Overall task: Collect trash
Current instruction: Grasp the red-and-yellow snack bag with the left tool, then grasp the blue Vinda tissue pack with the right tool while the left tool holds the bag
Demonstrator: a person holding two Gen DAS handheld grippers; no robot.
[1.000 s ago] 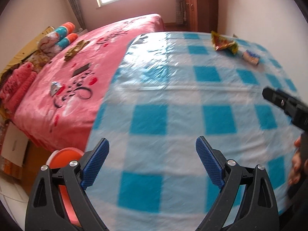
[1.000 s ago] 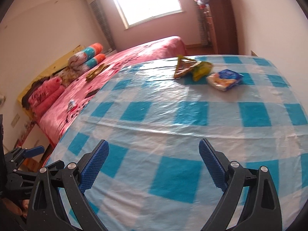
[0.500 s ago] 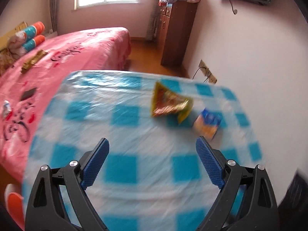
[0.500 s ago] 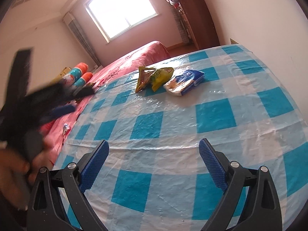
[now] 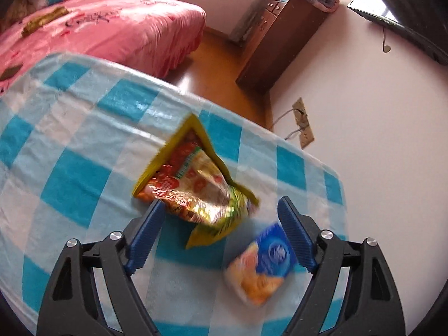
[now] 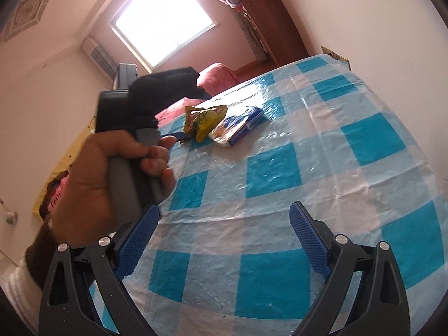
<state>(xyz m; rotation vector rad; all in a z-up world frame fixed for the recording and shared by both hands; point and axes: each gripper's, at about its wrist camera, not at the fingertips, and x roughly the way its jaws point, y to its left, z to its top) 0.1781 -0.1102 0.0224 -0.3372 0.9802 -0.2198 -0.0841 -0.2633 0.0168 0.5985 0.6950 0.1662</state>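
A crumpled yellow-and-red snack bag (image 5: 193, 179) lies on the blue-and-white checked tablecloth (image 5: 70, 184). A blue-and-orange packet (image 5: 263, 266) lies right beside it. My left gripper (image 5: 221, 218) is open, its jaws hovering over both wrappers without touching them. In the right wrist view the snack bag (image 6: 205, 117) and the blue packet (image 6: 238, 127) lie at the far end of the cloth, with the hand-held left gripper (image 6: 179, 137) reaching toward them. My right gripper (image 6: 224, 235) is open and empty over the near part of the tablecloth (image 6: 280, 173).
A pink bed (image 5: 98, 25) stands left of the table. A brown cabinet (image 5: 280, 42) with folded blankets on top stands against the far wall. The pink wall (image 5: 378, 140) with a socket runs close along the table's right edge.
My left gripper has swung across the table to the far end and now hovers over the two wrappers. My right gripper has stayed low over the near side, tilting upward.
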